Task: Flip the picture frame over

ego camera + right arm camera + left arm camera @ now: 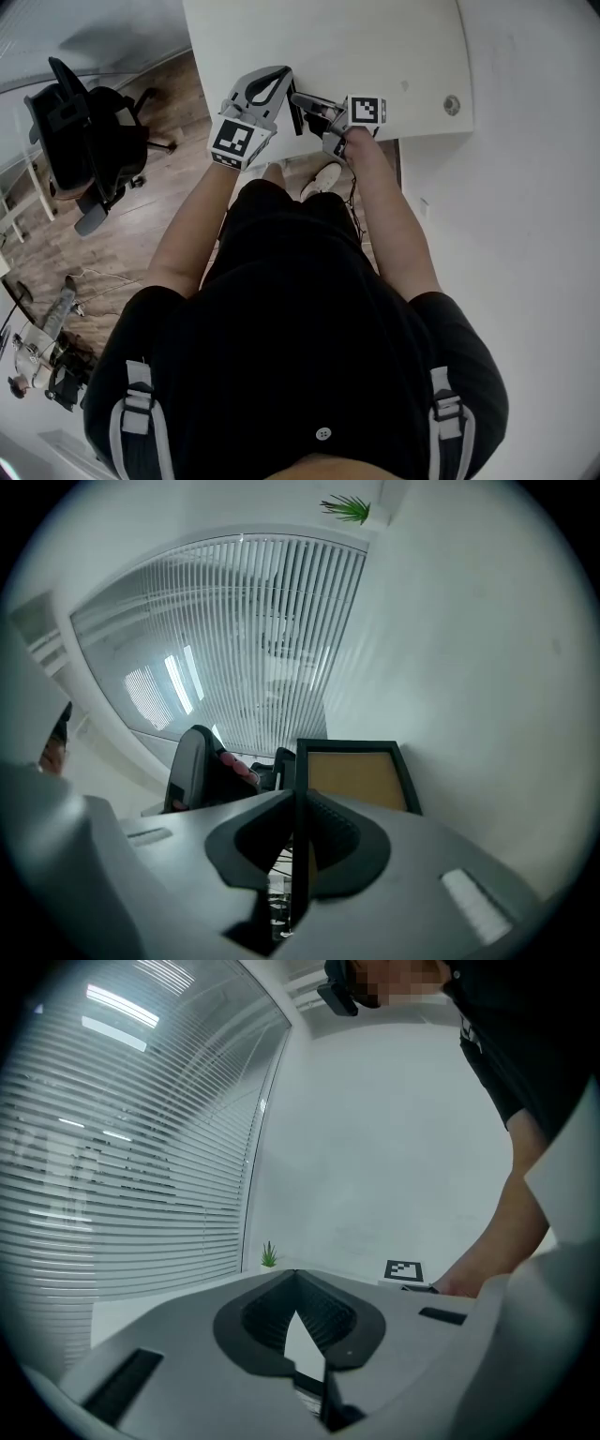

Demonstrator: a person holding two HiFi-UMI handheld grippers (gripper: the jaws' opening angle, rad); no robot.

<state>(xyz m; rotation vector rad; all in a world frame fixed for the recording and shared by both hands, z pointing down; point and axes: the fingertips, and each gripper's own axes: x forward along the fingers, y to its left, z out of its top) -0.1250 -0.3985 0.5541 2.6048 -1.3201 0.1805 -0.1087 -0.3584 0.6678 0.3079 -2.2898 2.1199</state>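
Observation:
The picture frame (352, 775) has a black border, and its brown backing faces the right gripper view. My right gripper (300, 799) is shut on the frame's thin black edge, which runs straight between the pads. In the head view the frame (298, 120) shows as a dark strip at the near edge of the white table (375, 47), at the tips of the right gripper (302, 99). The left gripper (281, 80) hovers just left of it. In its own view the left gripper (296, 1277) has its tips together with nothing seen between them.
A black office chair (84, 141) stands on the wood floor at the left. The table has a round cable hole (452, 105) near its right corner. A small green plant (269, 1256) sits by the window blinds. The person's legs are close against the table edge.

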